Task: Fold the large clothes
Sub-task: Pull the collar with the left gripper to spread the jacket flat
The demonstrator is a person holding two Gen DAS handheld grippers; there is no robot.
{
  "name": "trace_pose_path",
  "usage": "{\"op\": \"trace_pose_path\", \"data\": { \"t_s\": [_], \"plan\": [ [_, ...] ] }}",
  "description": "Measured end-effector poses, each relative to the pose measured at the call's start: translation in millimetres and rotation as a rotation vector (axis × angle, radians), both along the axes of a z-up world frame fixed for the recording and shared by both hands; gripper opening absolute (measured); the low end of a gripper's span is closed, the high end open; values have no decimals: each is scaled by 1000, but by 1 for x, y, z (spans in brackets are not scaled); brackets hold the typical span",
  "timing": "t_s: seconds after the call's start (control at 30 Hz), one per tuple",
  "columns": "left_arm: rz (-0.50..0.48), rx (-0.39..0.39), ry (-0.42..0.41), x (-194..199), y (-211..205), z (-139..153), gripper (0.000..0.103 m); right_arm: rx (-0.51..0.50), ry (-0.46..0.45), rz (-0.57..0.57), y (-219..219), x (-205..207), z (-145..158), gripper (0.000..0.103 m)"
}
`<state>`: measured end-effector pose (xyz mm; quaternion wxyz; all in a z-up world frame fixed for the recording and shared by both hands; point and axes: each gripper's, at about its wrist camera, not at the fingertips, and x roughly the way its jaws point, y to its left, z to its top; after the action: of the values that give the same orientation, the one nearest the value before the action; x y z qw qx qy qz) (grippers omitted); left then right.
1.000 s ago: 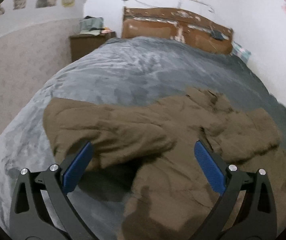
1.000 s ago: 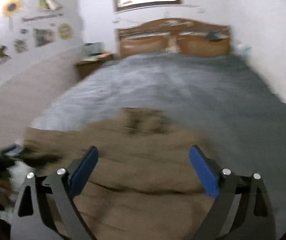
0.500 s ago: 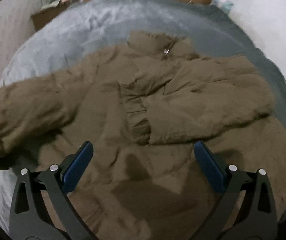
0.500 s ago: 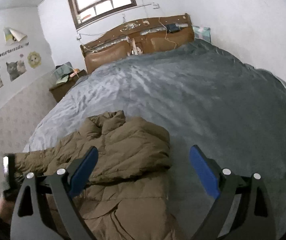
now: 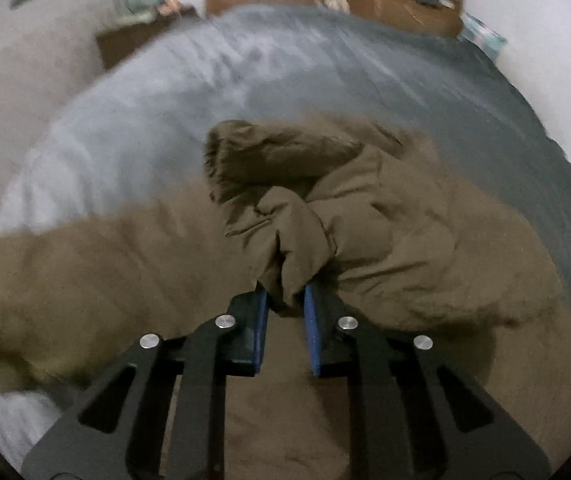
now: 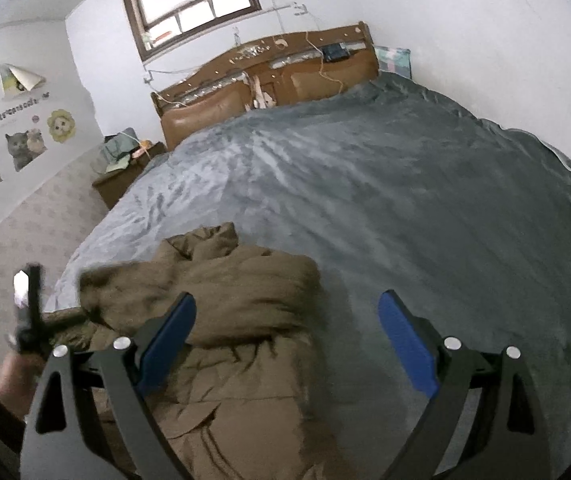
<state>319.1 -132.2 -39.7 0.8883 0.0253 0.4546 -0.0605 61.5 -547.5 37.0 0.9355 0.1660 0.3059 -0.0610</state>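
Observation:
A large brown padded jacket (image 5: 405,240) lies on the grey bed cover (image 5: 325,80). My left gripper (image 5: 285,304) is shut on a bunched fold of the jacket's sleeve, lifted over the jacket body; the picture is blurred. In the right wrist view the jacket (image 6: 221,292) lies at the lower left with its collar toward the headboard. My right gripper (image 6: 285,336) is open and empty above the jacket's right edge. The left gripper (image 6: 29,320) and the hand holding it show at the far left.
A brown wooden headboard (image 6: 269,76) stands at the far end of the bed. A wooden nightstand (image 6: 125,168) with cloths on it stands left of the bed. White walls close in on the right; a window (image 6: 193,0) is above the headboard.
My left gripper has shut on the jacket's sleeve and pulled it up and inward. My right gripper stays open, almost unmoved over the jacket's right edge.

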Motion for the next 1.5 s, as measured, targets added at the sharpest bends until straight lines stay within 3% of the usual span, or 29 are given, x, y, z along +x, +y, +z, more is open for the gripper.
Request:
{"op": "trace_pose_path", "data": {
  "t_s": [0.03, 0.13, 0.2, 0.27, 0.43, 0.57, 0.73, 0.8, 0.93, 1.03, 1.1, 1.2, 1.33, 1.4, 1.5],
  "plan": [
    [12, 47, -22, 5, 6, 5, 19, -4, 11, -2, -1, 3, -3, 93],
    [35, 161, -35, 14, 22, -4, 47, -10, 42, 5, -1, 12, -12, 93],
    [28, 183, 12, 16, 31, -23, 77, -20, 59, 19, 1, 18, -17, 93],
    [21, 189, 11, 10, 36, -30, 93, -45, 70, 33, 6, 24, -20, 93],
    [61, 129, -33, -2, 44, -27, 94, -62, 84, 53, 16, 34, -27, 93],
    [9, 97, -97, -2, 20, -12, 99, -91, 82, 69, 34, 56, -30, 93],
    [-31, 126, -124, 13, -12, -16, 100, 69, 25, 125, 61, 87, -33, 101],
    [-29, 122, -108, 18, -13, -18, 100, 84, 39, 113, 78, 111, -43, 101],
    [7, 98, -90, 42, -22, -35, 100, 29, 137, 152, 113, 168, -74, 101],
    [94, 63, -5, 65, -15, -60, 100, -91, 262, 107, 121, 204, -113, 101],
    [156, 53, 63, 75, -4, -84, 100, -195, 353, 104, 119, 214, -142, 101],
    [149, 72, 91, 73, 0, -109, 100, -336, 347, 123, 108, 205, -178, 101],
    [87, 126, 75, 64, -9, -133, 100, -230, 299, 141, 84, 191, -207, 101],
    [90, 130, 62, 61, -10, -134, 100, -263, 306, 141, 88, 191, -203, 101],
    [19, 34, 53, 47, -7, -115, 100, -236, 299, 155, 84, 180, -184, 101]
  ]
}}
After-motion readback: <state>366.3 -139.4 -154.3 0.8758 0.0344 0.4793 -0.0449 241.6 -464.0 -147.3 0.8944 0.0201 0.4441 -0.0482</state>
